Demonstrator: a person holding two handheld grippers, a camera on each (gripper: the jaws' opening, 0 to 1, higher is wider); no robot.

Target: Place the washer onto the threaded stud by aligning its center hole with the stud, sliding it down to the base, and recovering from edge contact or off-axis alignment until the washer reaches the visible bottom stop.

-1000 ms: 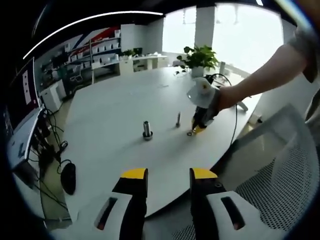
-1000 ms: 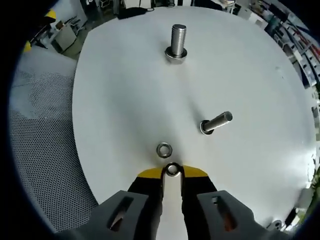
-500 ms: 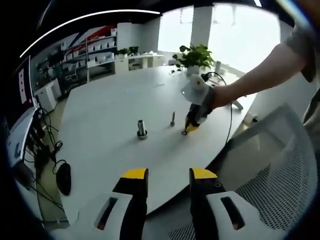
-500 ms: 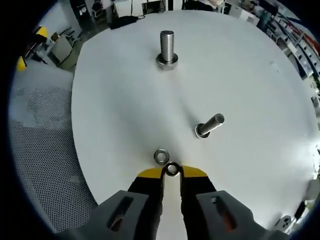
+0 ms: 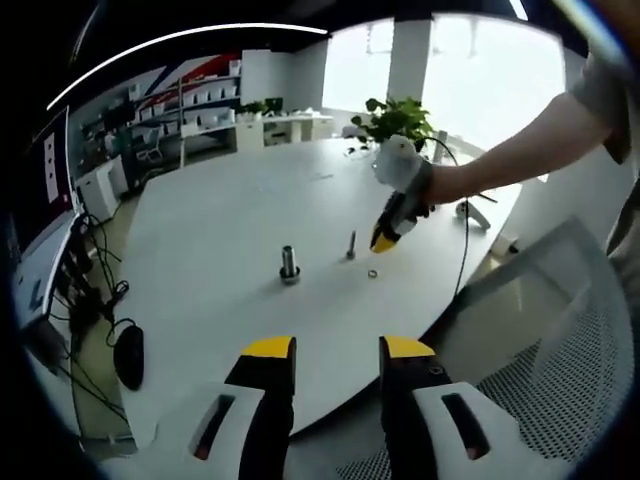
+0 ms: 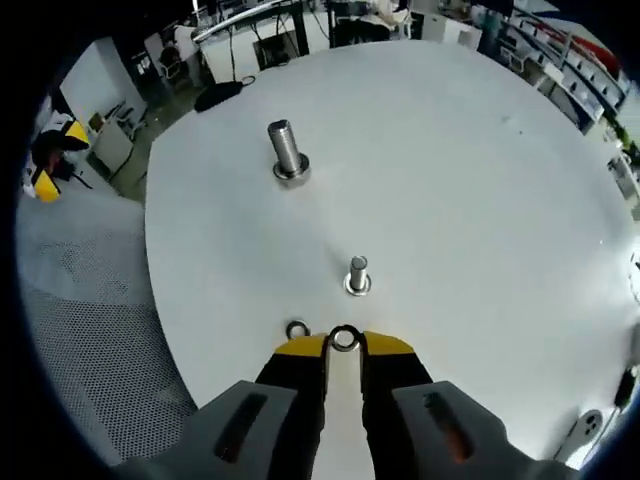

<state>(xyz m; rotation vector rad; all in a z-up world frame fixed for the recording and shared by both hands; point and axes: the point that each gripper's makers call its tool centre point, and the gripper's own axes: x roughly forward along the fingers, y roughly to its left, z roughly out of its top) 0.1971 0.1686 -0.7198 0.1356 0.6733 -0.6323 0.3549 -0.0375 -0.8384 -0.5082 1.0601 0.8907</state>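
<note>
My right gripper is shut on a small steel washer, pinched edge-on between the yellow fingertips above the white table. A thin threaded stud stands upright just beyond the washer. A thicker stud stands farther off, to the left. A second washer lies flat on the table by the left fingertip. In the left gripper view, a person's hand holds the right gripper raised over the thin stud and the loose washer, with the thick stud to their left. My left gripper hangs open off the table edge.
A mesh office chair stands to the right of the table edge. A black mouse and cables lie on a desk at the left. A potted plant stands at the table's far side. The left gripper's yellow tips show at far left.
The right gripper has risen from the table with the washer and tipped more steeply over the thin stud. The loose washer has stayed on the table. The left gripper has stayed open.
</note>
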